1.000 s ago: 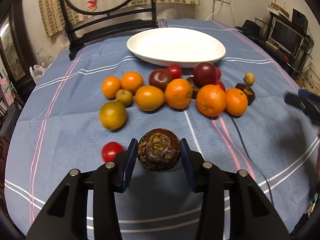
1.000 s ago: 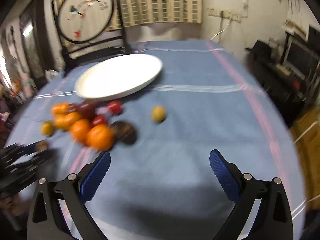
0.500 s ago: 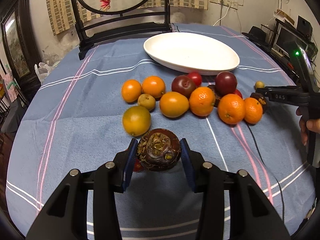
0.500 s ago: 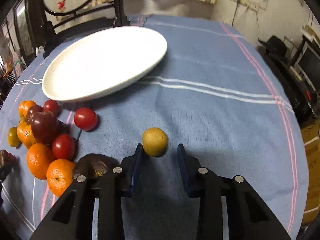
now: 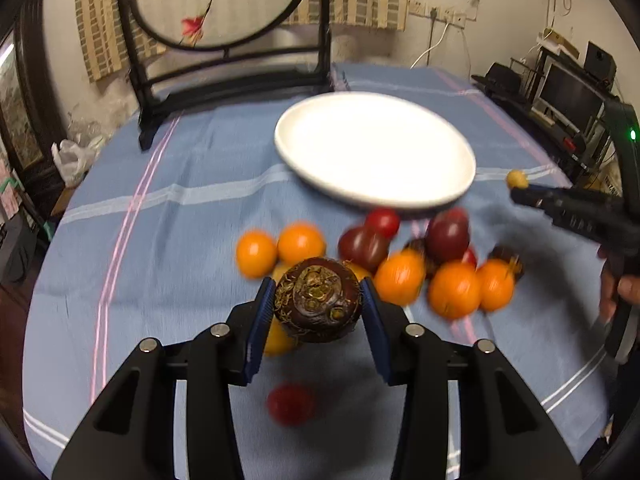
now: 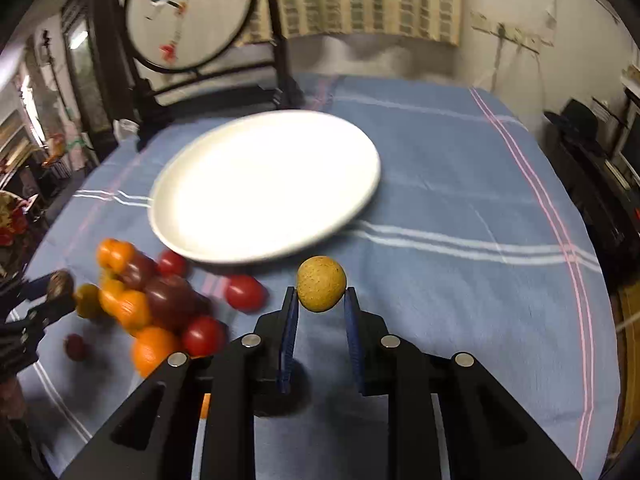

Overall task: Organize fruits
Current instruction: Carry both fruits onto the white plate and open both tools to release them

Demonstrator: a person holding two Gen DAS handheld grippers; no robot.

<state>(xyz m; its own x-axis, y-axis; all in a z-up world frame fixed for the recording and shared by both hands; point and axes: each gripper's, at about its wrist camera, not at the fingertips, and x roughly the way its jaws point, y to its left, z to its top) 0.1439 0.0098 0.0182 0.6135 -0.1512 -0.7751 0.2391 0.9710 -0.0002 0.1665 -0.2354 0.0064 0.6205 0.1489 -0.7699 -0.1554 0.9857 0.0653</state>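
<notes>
My left gripper (image 5: 318, 306) is shut on a dark purple mangosteen (image 5: 318, 306) and holds it above the blue tablecloth. My right gripper (image 6: 320, 300) is shut on a small yellow-brown fruit (image 6: 321, 283) and holds it lifted near the front edge of the empty white plate (image 6: 264, 184). The plate also shows in the left wrist view (image 5: 374, 156). A cluster of oranges (image 5: 454, 288), dark plums (image 5: 446, 234) and red tomatoes (image 5: 382, 220) lies in front of the plate. The right gripper with its small fruit (image 5: 517, 179) shows at the right of the left wrist view.
A lone red tomato (image 5: 291, 403) lies on the cloth under my left gripper. A black wooden stand with a round painted screen (image 5: 224, 4) stands at the table's far edge. Shelves with electronics (image 5: 572, 92) are beyond the right edge.
Both grippers have risen from the table. The right gripper closed on the small yellow-brown fruit and lifted it. The left gripper carried the mangosteen up and forward, towards the plate.
</notes>
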